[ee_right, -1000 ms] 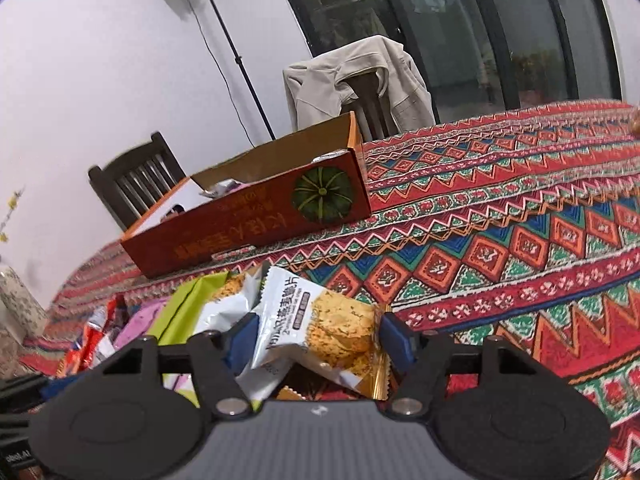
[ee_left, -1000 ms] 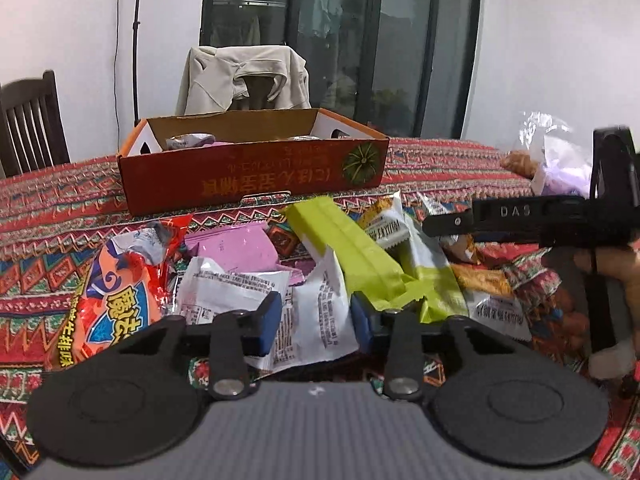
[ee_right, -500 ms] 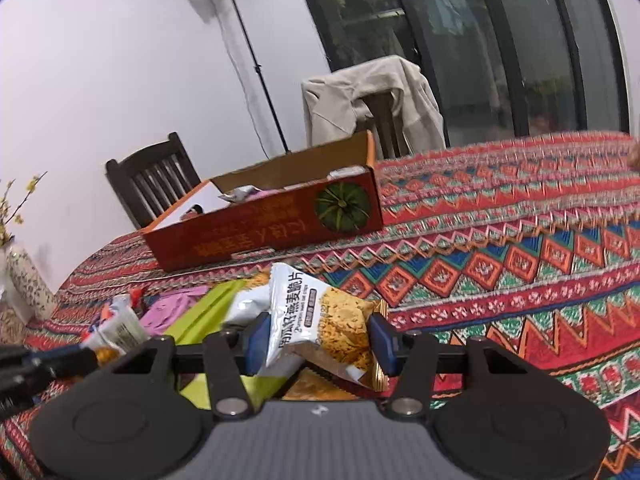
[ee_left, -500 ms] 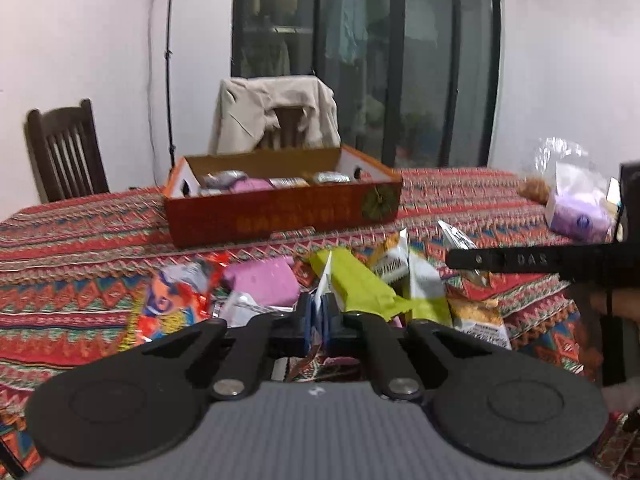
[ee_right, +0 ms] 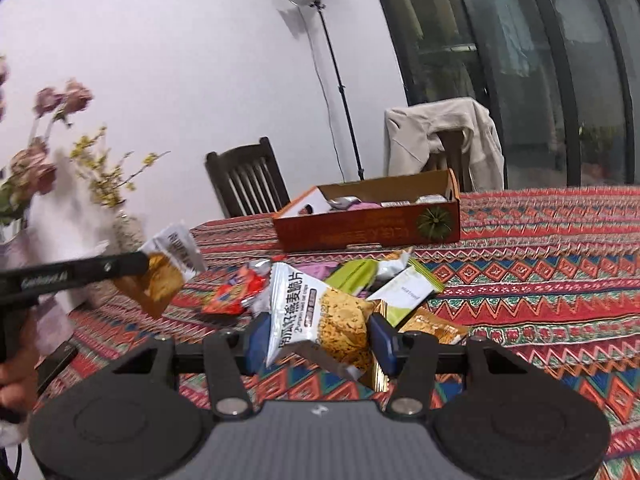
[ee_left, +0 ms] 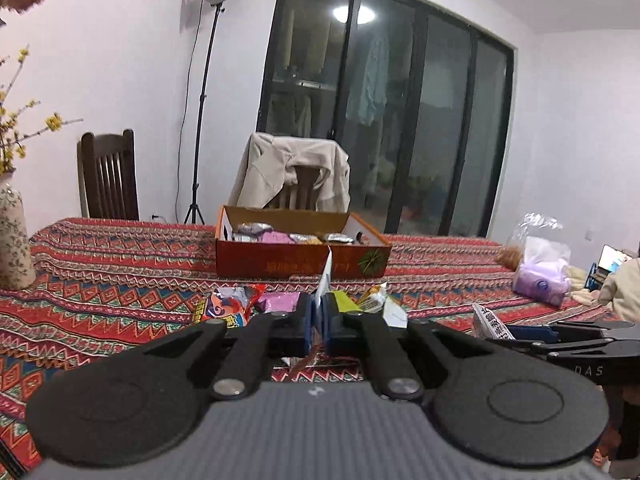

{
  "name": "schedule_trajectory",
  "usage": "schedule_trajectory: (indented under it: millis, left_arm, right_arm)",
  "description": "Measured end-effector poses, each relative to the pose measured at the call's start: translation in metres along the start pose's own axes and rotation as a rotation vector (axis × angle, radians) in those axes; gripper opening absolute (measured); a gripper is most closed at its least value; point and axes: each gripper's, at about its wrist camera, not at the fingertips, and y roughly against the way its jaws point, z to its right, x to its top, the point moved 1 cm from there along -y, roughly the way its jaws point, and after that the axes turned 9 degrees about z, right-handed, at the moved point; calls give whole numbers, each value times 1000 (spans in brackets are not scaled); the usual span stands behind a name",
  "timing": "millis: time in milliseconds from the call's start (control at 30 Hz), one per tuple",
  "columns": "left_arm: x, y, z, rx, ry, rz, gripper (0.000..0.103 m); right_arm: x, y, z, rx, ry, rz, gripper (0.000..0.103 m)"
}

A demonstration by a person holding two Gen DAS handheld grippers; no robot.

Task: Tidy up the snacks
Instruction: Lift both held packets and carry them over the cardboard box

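My left gripper [ee_left: 319,314] is shut on a thin white and orange snack packet [ee_left: 325,276], seen edge-on between the pads. The right wrist view shows that packet [ee_right: 168,268] hanging off the table at the left. My right gripper [ee_right: 318,338] is shut on a white oat-crisp packet [ee_right: 320,316], also held in the air. Below lie loose snacks: a red packet [ee_left: 224,308], a pink one [ee_left: 280,302] and a green one [ee_right: 352,276]. Behind them stands an orange cardboard box [ee_left: 300,266] with several packets inside.
A patterned cloth [ee_right: 540,280] covers the table. A flowered vase [ee_left: 12,240] stands at the left edge, and a purple tissue pack [ee_left: 540,280] at the right. Two chairs, one draped with a jacket [ee_left: 296,168], and a lamp stand [ee_left: 200,120] are behind the table.
Both grippers closed on packets in the pile and lifted them. Both views have risen, so the pile sits lower and the box looks smaller.
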Motion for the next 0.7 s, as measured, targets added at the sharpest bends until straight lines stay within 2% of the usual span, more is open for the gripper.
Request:
schedule_trajectory:
  millis: [200, 433, 567, 700]
  left_arm:
    - [5, 26, 3, -16, 3, 36, 6]
    - [16, 19, -3, -33, 19, 53, 6]
    - [51, -2, -7, -66, -10, 74, 6]
    - [101, -40, -15, -99, -37, 81, 6]
  right_arm:
    - [4, 34, -18, -15, 27, 27, 52]
    - [9, 36, -18, -21, 39, 33, 52]
    - [28, 22, -14, -31, 92, 36, 52]
    - [82, 4, -5, -19, 185, 82, 52]
